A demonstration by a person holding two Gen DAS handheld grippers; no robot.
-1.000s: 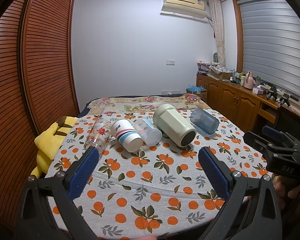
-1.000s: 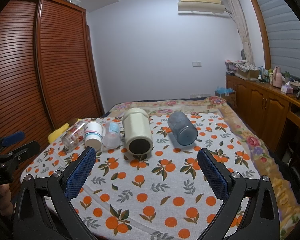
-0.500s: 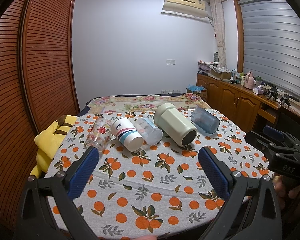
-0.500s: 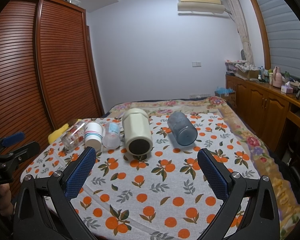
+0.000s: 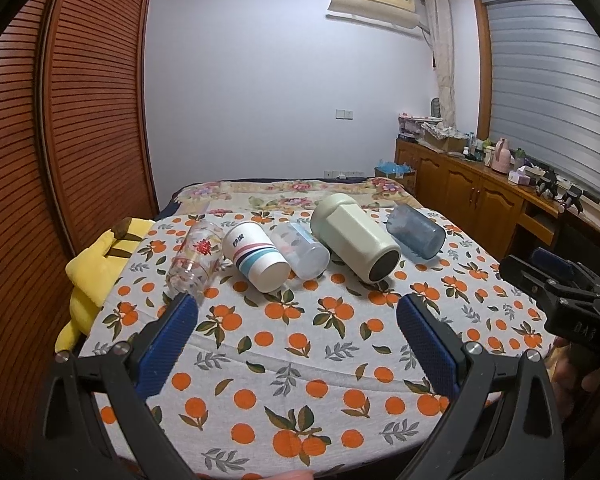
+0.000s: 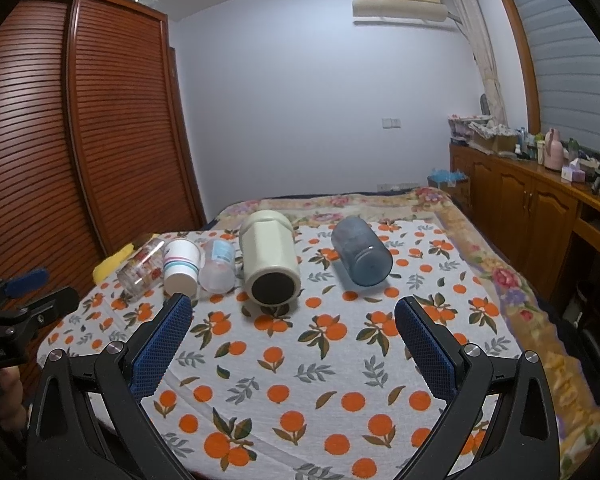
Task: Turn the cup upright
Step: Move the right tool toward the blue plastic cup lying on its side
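Blue-padded left tool (image 5: 296, 312) and right tool (image 6: 292, 312) hover wide, empty, unmoved since a second ago; nothing started. Beyond, on the orange-print bed cover (image 6: 320, 360), five cups lie sideways, the cream faceted plastic cup (image 6: 269, 263) at 12 o'clock.

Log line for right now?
left tongs: open, empty | right tongs: open, empty | five cups on their sides, untouched | cream cup nearest
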